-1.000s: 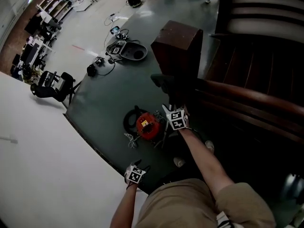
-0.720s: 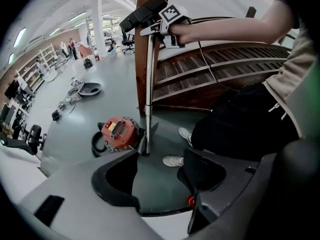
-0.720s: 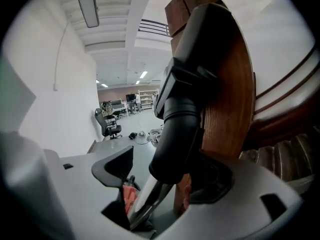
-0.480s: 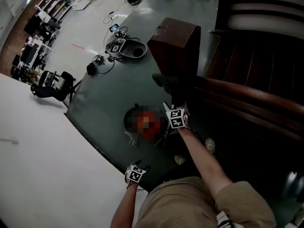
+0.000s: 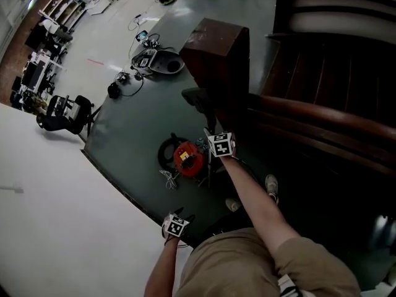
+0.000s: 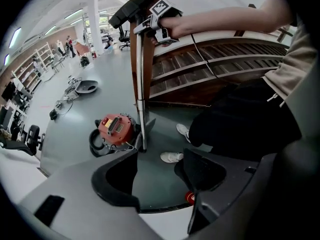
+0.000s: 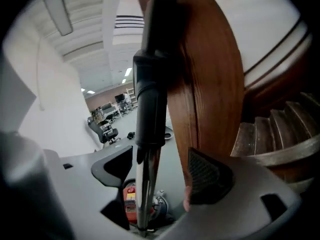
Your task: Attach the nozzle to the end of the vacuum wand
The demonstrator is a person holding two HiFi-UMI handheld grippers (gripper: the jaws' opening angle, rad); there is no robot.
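**Status.** The wand [image 6: 140, 84] stands upright on the floor [image 5: 139, 119]. Its lower end is just beside the red vacuum canister [image 5: 187, 158], at the canister's 3 o'clock in the head view. The black nozzle [image 6: 131, 6] is at the wand's upper end, at 12 o'clock. Its dark neck overlaps the chrome tube and appears to be sleeved over it. How deep it sits cannot be read.

**Grippers.** The right gripper [image 7: 161, 171] brackets the wand just below the nozzle neck. Its jaws are spread. The tube lies close to the jaw at 9 o'clock, and a clear gap separates it from the pad at 3 o'clock. This is a loose cradle, not a clamp. The wooden newel post [image 5: 216, 48] stands just behind the wand. The left gripper [image 6: 160, 169] hangs low at the canister's 6 o'clock, with its jaws wide and nothing between them.

**Step in hand.** The nozzle appears to be on the wand, so the fit is judged to be at or near completion.

**Next move.**
1. Close the right jaws on the tube to steady it.
2. Bring the left gripper up to the nozzle.
3. Press the nozzle along the wand's axis to confirm that it is seated.
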